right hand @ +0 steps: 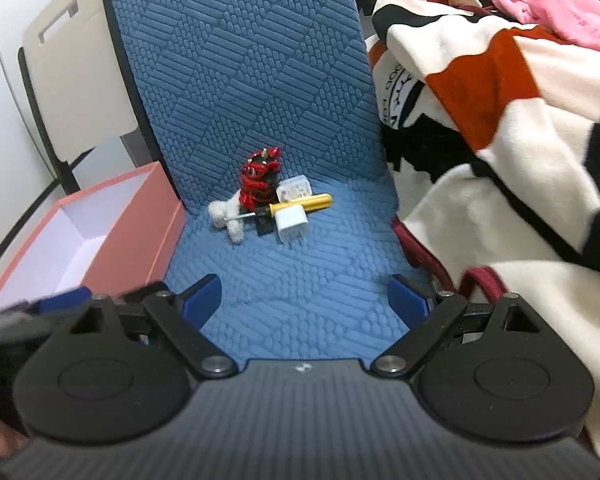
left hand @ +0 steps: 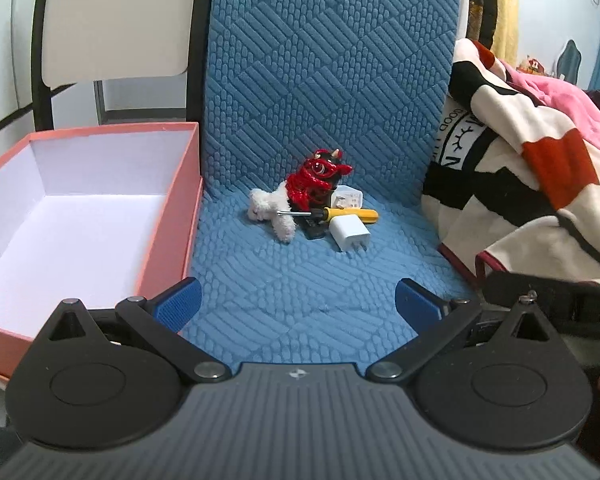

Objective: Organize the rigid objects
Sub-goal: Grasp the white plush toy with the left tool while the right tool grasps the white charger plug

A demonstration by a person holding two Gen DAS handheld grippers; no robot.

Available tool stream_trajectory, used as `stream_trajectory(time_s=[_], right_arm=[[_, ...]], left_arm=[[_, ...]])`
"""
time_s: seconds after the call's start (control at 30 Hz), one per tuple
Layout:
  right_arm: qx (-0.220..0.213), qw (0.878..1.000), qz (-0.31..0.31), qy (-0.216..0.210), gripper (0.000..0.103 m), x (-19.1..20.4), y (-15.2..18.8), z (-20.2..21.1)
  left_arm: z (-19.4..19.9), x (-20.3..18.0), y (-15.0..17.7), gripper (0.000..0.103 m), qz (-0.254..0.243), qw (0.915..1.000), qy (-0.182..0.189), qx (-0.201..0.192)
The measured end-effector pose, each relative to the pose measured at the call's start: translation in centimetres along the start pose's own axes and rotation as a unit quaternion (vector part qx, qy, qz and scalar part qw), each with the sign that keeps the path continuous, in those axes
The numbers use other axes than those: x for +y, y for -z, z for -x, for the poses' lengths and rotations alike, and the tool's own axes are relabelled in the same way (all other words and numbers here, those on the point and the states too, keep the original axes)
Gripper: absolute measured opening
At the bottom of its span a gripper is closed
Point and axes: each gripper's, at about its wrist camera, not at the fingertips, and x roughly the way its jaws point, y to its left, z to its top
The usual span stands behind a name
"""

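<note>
A blue quilted chair seat (left hand: 284, 280) holds one heap at its back: one yellow-handled screwdriver (left hand: 340, 213), two white chargers (left hand: 350, 234), one red figurine (left hand: 318, 182), one white plush (left hand: 270, 210). One open pink box (left hand: 80, 216) sits left. Left gripper (left hand: 298, 304) and right gripper (right hand: 304, 298) hover near, both spread wide, holding nothing.

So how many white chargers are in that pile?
2. One white charger lies at the front of the pile, just before the yellow screwdriver; the second charger sits behind it, beside the red figurine. Others may be hidden.
</note>
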Motion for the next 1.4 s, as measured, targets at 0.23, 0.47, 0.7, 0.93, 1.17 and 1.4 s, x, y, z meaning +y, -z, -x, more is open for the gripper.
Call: stream_trajectory(time_s=[0.23,0.47,0.7,0.93,1.17,1.4], right_arm=[[-0.003,0.999,-0.043,-0.001,0.091,-0.6,-1.4,-2.9],[0.007,0.998,-0.053,-0.015,0.080,-1.0,-2.6,-6.5],[0.032,0.997,-0.063,-0.033,0.074,-1.2,-3.8,-10.4],[0.063,0.995,-0.052,-0.059,0.071,-0.6,-4.7,-13.9],[0.090,0.992,-0.069,-0.064,0.068,-1.0,-5.8,-17.0],[0.118,0.991,-0.050,-0.036,0.067,-0.9,-6.4,-20.4]], left_arm=[[-3.7,0.1,-0.3,0.103,-0.001,0.9999,0.011,0.012],[-7.0,-0.2,-1.5,0.094,0.001,0.9998,0.014,0.012],[-10.2,-0.9,-1.8,0.072,-0.007,0.9998,0.010,0.019],[-13.8,-1.2,-2.4,0.053,-0.006,0.9988,0.018,0.044],[-16.8,-1.1,-3.2,0.047,-0.011,0.9990,-0.005,0.042],[-19.8,-0.2,-4.4,0.046,0.000,0.9981,-0.028,0.054]])
